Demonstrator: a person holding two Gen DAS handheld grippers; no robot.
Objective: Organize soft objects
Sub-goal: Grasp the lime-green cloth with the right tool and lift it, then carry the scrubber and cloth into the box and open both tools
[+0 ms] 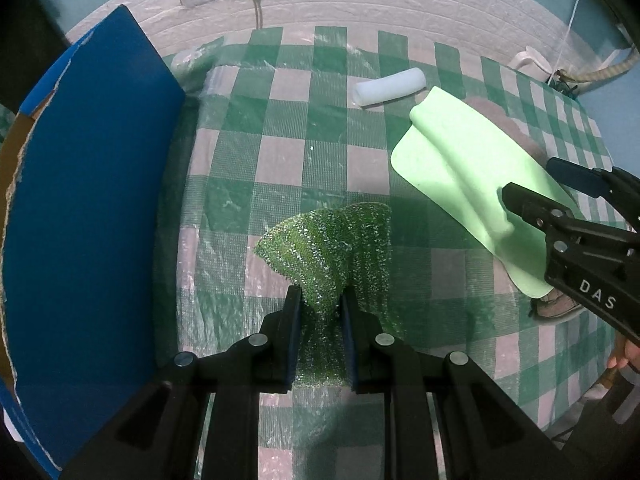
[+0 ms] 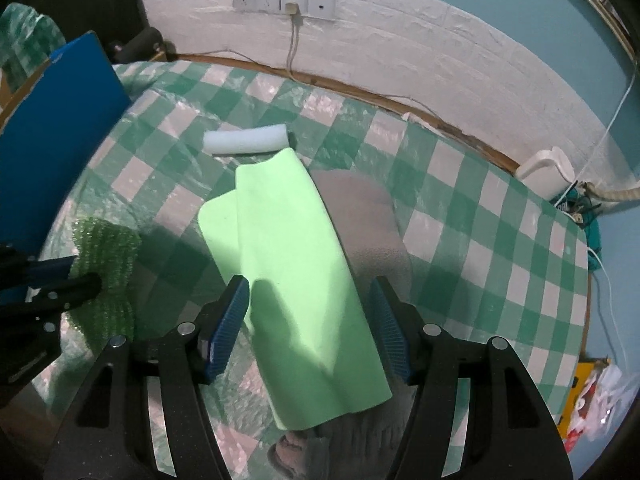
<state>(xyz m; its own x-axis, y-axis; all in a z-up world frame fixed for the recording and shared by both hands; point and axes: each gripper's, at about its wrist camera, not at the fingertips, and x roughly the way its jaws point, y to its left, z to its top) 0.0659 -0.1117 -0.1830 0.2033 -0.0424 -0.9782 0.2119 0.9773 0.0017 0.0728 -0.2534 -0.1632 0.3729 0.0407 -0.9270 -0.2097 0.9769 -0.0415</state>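
Note:
My left gripper (image 1: 320,296) is shut on a sparkly green mesh cloth (image 1: 332,248) and pinches it between its pads; it also shows at the left of the right wrist view (image 2: 106,264). My right gripper (image 2: 308,292) is open, its jaws straddling a light green foam sheet (image 2: 296,276) that lies over a grey sock (image 2: 364,216). In the left wrist view the right gripper (image 1: 532,184) hovers over that sheet (image 1: 472,160). A white foam roll (image 1: 390,88) lies further back on the table; it also shows in the right wrist view (image 2: 246,140).
A blue cardboard box (image 1: 88,200) stands at the table's left. The table has a green-and-white checked plastic cover (image 1: 280,128). Wall sockets with a plugged cable (image 2: 294,6) are behind. A white container (image 2: 548,172) stands at the far right edge.

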